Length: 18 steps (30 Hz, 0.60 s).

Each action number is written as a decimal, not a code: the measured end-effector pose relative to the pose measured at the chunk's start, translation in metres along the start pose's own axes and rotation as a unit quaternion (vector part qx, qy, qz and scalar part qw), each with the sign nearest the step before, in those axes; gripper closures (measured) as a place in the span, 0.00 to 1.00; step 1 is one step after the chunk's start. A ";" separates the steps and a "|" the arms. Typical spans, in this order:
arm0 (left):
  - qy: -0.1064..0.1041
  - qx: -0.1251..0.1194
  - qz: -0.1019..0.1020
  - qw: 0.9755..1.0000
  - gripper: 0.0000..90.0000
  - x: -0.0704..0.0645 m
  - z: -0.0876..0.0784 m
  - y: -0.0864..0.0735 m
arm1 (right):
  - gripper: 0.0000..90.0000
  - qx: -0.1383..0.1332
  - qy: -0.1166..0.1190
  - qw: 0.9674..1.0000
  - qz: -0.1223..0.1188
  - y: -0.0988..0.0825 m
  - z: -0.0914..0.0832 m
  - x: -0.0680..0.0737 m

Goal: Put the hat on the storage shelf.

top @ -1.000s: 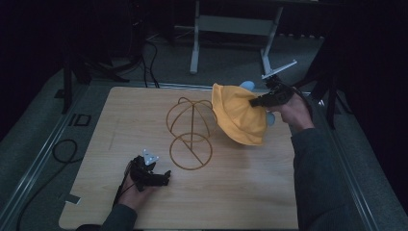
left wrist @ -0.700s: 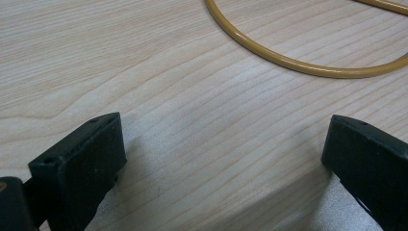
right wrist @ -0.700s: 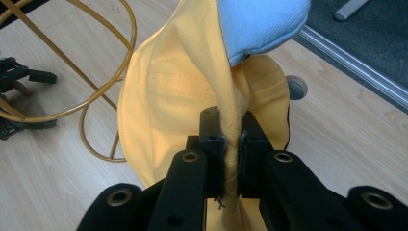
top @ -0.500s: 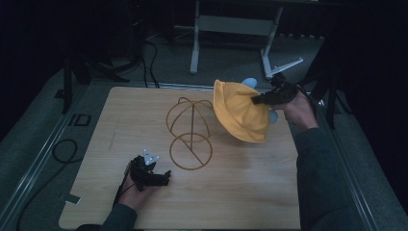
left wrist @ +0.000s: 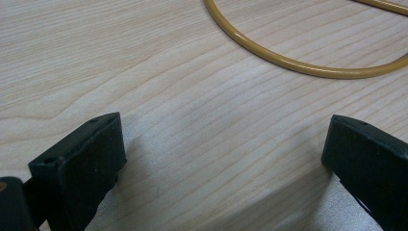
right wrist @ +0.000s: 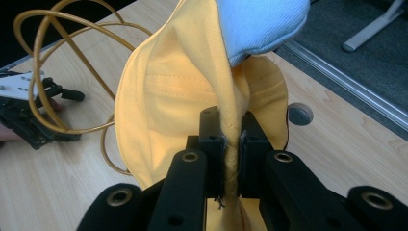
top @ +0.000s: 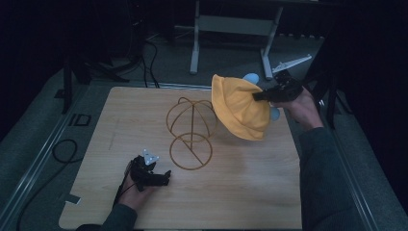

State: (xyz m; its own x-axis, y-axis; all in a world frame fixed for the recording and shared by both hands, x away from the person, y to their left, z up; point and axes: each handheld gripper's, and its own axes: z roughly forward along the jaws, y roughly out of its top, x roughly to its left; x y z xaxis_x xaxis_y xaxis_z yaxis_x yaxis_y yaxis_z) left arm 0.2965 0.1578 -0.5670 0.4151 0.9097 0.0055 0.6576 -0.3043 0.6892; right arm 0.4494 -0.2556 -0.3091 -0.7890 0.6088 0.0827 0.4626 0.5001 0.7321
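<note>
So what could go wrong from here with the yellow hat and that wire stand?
The right gripper pinches only a thin fold of the yellow hat's brim, so the fabric could slip out as it is carried. The wire hat stand looks light, and the left gripper rests open on the table, apart from its base ring; the hat dragging over the dome might tip or shift it.
</note>
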 end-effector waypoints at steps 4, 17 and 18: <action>0.000 0.000 0.000 1.000 0.02 0.000 0.000 0.000 | 0.93 -0.003 0.004 1.000 -0.009 0.001 -0.004 0.001; 0.000 0.000 0.000 1.000 0.02 0.000 0.000 0.000 | 0.93 -0.011 0.013 0.999 -0.042 0.012 -0.014 0.016; 0.000 0.000 0.000 1.000 0.02 0.000 0.000 0.000 | 0.93 -0.011 0.014 0.999 -0.044 0.014 -0.015 0.017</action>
State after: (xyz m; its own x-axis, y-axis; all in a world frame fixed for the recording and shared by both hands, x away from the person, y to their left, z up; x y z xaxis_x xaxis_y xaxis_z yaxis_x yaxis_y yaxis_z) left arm 0.2964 0.1577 -0.5670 0.4157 0.9095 0.0055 0.6579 -0.3049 0.6886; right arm 0.4361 -0.2472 -0.2877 -0.8372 0.5457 0.0364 0.3827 0.5369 0.7519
